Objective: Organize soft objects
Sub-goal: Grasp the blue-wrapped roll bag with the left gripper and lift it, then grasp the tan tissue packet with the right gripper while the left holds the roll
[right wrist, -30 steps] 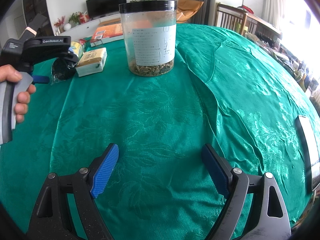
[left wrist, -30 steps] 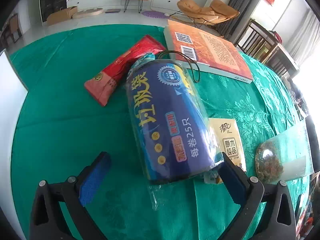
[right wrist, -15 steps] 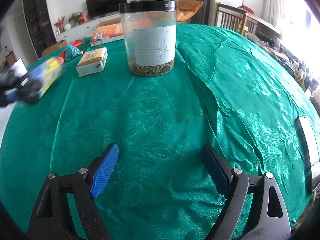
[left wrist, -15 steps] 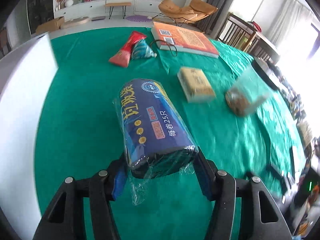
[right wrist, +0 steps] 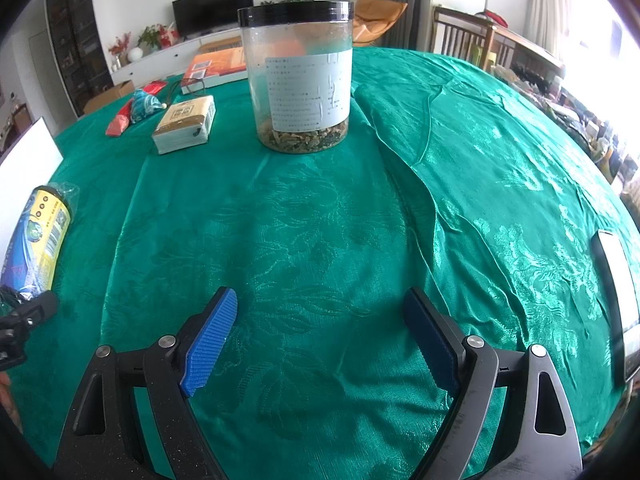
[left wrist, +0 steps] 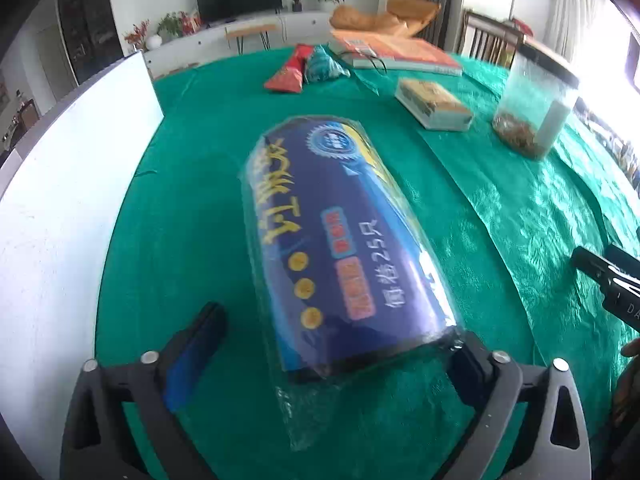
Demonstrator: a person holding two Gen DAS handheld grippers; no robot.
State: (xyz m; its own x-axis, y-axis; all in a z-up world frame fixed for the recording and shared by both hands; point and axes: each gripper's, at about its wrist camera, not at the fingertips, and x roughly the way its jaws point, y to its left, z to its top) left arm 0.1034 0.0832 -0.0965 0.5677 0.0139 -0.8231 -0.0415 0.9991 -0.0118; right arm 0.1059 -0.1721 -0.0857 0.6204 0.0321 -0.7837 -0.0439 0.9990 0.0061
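Blue plastic-wrapped roll (left wrist: 340, 248) resting between left gripper (left wrist: 332, 344) jaws just spreading apart; backing straight out, avoiding snagging wrap.

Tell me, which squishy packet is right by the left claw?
The blue roll of trash bags, lying between the open left claw. The red packet and teal pouch sit far off by the orange book.

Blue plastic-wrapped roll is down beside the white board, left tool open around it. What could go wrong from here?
1. The blue plastic-wrapped roll lies on its curved side and might roll on the green tablecloth.
2. The left tool, its jaws just opened, could snag the loose wrapper end while backing away.
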